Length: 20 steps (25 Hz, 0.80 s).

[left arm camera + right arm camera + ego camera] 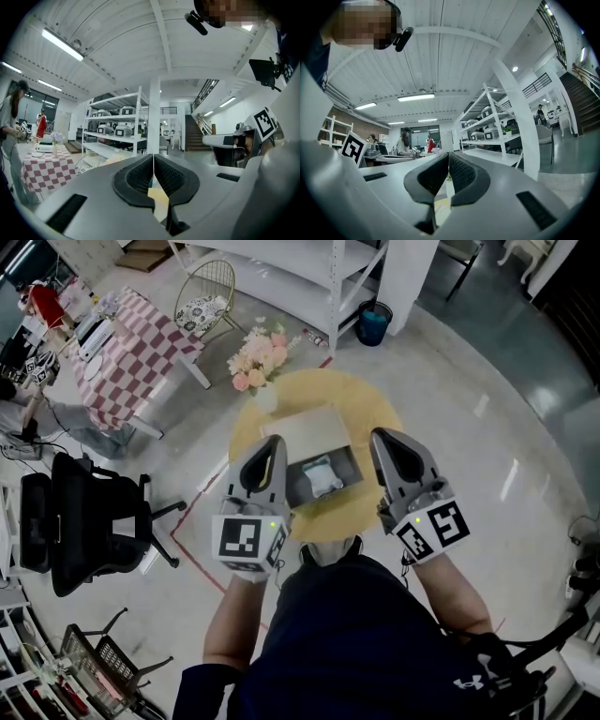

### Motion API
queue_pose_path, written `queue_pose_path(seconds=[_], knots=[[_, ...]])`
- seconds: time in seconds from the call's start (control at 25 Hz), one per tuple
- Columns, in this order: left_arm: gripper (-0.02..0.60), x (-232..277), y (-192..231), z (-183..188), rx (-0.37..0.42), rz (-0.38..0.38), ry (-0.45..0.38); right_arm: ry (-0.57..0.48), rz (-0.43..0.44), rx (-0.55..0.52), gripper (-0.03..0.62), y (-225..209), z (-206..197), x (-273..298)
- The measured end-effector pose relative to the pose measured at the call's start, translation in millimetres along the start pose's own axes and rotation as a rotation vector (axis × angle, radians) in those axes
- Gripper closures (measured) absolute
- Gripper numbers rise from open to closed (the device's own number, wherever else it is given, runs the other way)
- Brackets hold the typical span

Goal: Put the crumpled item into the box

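Note:
In the head view an open grey box stands on a round yellow table, its pale lid folded back. A crumpled whitish-teal item lies inside the box. My left gripper is held level at the box's left side, my right gripper at its right side. Both are shut with nothing between the pads. In the left gripper view the left gripper points out into the room with its pads together. The right gripper looks the same in its own view.
A vase of pink flowers stands at the table's far edge. A black office chair is at the left, a checked-cloth table and a gold wire chair beyond it. White shelving and a blue bin stand behind.

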<state>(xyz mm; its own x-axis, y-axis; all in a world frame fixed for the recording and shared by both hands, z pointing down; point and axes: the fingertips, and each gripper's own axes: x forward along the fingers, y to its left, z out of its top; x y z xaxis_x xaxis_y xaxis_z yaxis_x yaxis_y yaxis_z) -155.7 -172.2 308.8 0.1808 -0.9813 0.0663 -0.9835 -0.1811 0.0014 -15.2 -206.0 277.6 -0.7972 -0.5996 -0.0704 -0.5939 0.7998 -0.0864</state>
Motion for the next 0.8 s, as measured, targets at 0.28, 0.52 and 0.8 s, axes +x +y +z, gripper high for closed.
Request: queue_pose_path(seconds=[0.28,0.52,0.8], knots=[[0.56,2.1,-1.2,-0.1,-0.006,0.007,0.006,-0.001,0.006,0.003,0.582,-2.2,1.9,0.8],[0.56,2.8,-1.4,-0.5,0.0,0.005,0.007,0.001,0.005,0.013,0.582,-4.0,-0.4,1.4],[0.56,6.8,-2.1,-5.0,0.001,0.004,0.016,0.007,0.009,0.029,0.582,-6.5,-5.6,2.7]])
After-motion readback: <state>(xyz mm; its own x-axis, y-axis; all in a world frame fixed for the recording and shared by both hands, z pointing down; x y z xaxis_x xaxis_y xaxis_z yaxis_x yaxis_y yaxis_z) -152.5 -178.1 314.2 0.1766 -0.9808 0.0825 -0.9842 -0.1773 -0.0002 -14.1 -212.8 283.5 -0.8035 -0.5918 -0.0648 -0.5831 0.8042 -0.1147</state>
